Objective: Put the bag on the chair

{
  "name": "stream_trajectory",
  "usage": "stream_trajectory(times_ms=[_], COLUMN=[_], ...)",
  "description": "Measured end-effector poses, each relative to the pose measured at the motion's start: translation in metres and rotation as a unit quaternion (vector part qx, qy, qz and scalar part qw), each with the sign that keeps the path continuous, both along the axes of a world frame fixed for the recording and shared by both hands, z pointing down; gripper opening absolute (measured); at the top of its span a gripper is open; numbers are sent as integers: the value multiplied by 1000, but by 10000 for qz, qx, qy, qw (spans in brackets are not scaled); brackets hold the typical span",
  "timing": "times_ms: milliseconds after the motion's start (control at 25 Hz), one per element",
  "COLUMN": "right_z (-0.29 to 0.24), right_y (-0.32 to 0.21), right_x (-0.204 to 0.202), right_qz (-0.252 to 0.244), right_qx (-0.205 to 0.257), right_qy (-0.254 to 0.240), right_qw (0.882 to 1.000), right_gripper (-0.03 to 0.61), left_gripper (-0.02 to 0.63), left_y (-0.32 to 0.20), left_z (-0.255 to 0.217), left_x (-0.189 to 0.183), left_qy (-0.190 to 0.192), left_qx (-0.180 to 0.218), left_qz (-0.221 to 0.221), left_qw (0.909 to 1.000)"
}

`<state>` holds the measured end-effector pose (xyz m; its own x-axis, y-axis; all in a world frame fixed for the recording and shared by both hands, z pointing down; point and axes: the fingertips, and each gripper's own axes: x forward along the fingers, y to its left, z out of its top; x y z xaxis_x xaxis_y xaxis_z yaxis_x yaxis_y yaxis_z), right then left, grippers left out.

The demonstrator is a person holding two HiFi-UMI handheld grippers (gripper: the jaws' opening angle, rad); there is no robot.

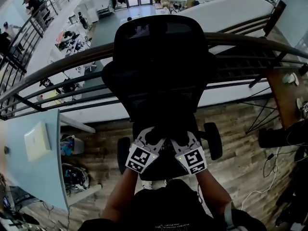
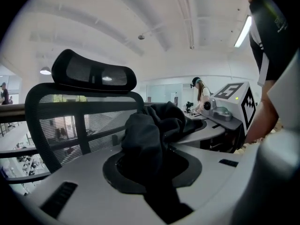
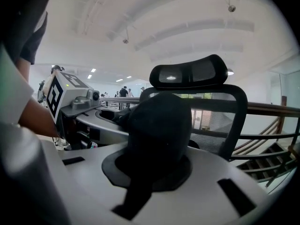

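A black mesh office chair [image 1: 159, 61] with a headrest stands in front of me, its seat toward me. Both grippers are low over the seat, side by side. My left gripper [image 1: 150, 136] is shut on bunched black fabric of the bag [image 2: 150, 135], and the chair's backrest [image 2: 79, 121] rises beyond it. My right gripper [image 1: 186, 138] is shut on another rounded fold of the same bag [image 3: 159, 125], before the backrest [image 3: 220, 111]. In the head view the bag is hard to tell from the black seat.
A metal railing [image 1: 57, 66] runs behind the chair, with a drop to a lower floor beyond it. A pale blue table [image 1: 29, 177] with a white laptop [image 1: 37, 141] is at the left. A wooden table [image 1: 286, 100] and floor cables [image 1: 269, 172] are at the right.
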<state>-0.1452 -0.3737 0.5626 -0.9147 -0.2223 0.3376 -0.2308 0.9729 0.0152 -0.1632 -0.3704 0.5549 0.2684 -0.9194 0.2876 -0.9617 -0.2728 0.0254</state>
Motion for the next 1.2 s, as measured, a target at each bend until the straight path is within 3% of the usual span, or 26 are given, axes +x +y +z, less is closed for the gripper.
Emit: stream_trajectory(times_ms=[320,520,1040,1200], right_z=[43,68,121,127], right_y=[-36,-40,-57,-59], right_x=[-21,-40,-51,-50], right_qz=[-280,-487,-566,-615], right_qx=[-148,-161,-596,-692], right_qy=[287,429,623,585], right_qw=[9991,9978,9947,9940], right_gripper=[43,43,43,43], left_gripper=[106,106,107,107], left_y=[-35,-40,-55,-56], left_z=[44,70,123,129], left_x=[-19,-39,-51,-51], left_qy=[-142,-24,314,414], left_qx=[-337,-448,-894,-871], left_qz=[-139,-353,-926,-1010], left_qw=[9992,9984,9912,9902])
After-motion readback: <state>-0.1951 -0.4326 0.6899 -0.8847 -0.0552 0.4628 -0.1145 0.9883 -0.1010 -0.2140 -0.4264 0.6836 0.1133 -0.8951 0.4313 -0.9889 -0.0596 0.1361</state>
